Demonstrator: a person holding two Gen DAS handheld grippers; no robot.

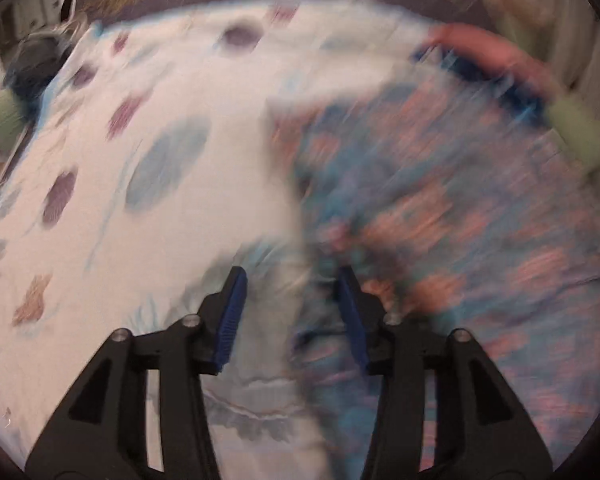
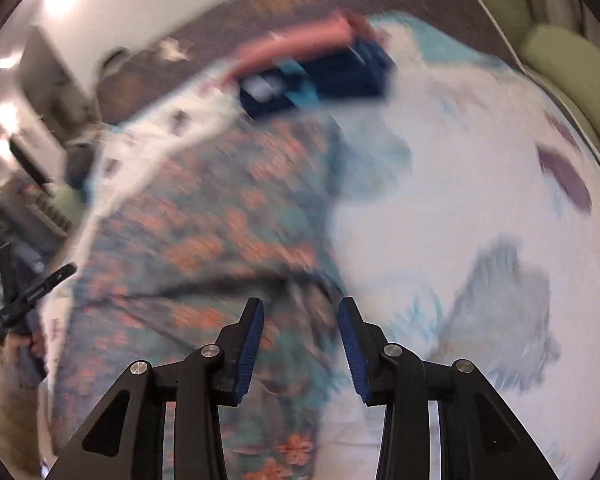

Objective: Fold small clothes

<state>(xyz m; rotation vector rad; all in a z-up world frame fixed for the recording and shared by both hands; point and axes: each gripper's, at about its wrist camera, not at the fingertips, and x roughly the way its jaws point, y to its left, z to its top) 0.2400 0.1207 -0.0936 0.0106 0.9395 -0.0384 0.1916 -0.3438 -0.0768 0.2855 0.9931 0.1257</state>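
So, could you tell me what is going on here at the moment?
A person is folding small clothes on a bed, with a handheld gripper in each hand. The left gripper and the right gripper both hang open over a flowery blue and orange garment lying on the white patterned bedsheet. Neither holds any cloth. A dark blue and pink stack sits further back. The pictures are blurred.

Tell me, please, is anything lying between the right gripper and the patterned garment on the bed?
Nothing visible does. The right gripper hangs open directly over the garment, which lies on the sheet. The folded stack sits beyond it, out of the way.
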